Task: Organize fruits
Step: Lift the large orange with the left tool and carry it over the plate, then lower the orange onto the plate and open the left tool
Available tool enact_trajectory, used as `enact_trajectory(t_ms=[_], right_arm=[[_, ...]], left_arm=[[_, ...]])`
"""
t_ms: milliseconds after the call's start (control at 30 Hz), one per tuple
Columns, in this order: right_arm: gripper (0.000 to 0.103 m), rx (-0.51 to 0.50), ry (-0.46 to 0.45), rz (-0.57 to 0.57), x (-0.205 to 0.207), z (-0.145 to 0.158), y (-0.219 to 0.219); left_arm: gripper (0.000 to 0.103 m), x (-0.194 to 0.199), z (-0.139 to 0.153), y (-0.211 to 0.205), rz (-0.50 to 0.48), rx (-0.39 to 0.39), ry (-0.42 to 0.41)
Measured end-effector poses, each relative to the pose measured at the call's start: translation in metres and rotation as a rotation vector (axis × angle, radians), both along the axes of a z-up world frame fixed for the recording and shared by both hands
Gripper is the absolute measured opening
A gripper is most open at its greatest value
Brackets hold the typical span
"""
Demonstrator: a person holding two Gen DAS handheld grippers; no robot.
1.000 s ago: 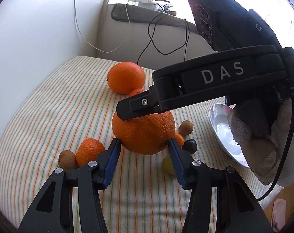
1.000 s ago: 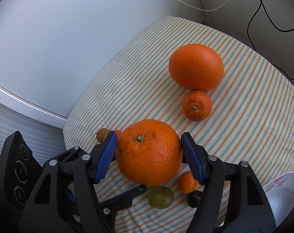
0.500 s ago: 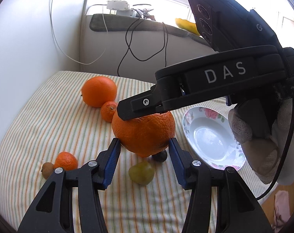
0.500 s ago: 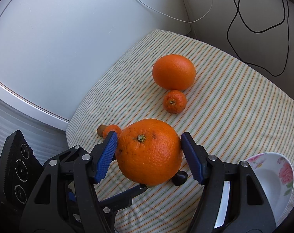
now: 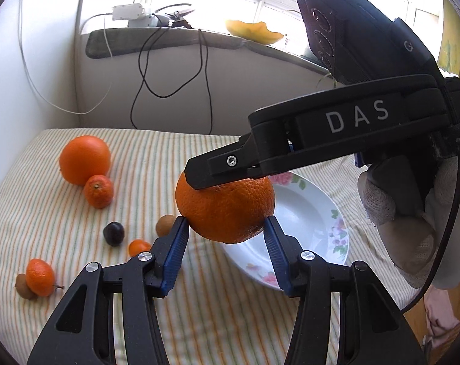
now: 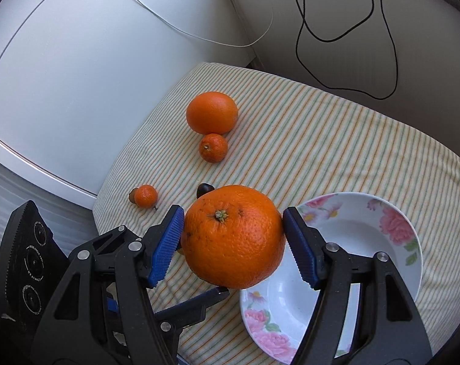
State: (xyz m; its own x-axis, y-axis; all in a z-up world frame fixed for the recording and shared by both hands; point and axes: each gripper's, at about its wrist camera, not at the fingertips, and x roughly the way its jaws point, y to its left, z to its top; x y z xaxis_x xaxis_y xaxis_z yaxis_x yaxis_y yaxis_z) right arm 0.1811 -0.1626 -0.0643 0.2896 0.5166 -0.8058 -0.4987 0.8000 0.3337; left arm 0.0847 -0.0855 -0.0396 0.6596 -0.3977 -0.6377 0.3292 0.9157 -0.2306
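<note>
- Orange peel fills our grip: the big orange (image 6: 233, 237) sits pinched between the blue pads (image 6: 166, 245) of our right gripper (image 6: 233, 243), lifted above the near-left rim of the flowered plate (image 6: 394, 228).
- Our left gripper (image 5: 225, 251) also frames that orange (image 5: 225, 210); its pads sit at the fruit's lower sides, though we cannot tell whether they press it.
- On the striped cloth (image 6: 321, 140), far left, we see a second orange (image 6: 212, 112) touching a mandarin (image 6: 213, 147).
- Nearer lie a dark plum (image 5: 113, 233), a small mandarin (image 5: 40, 276) and a brown fruit (image 5: 165, 225).
</note>
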Motion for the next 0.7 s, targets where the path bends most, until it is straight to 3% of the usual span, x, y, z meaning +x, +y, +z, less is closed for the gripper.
enact_trajectory(t_ms=[700], right_arm=[[0.07, -0.013, 0.024, -0.156, 0.015, -0.023, -0.079]], left_arm=[[0.05, 0.033, -0.022, -0.063, -0.117, 0.019, 0.059]])
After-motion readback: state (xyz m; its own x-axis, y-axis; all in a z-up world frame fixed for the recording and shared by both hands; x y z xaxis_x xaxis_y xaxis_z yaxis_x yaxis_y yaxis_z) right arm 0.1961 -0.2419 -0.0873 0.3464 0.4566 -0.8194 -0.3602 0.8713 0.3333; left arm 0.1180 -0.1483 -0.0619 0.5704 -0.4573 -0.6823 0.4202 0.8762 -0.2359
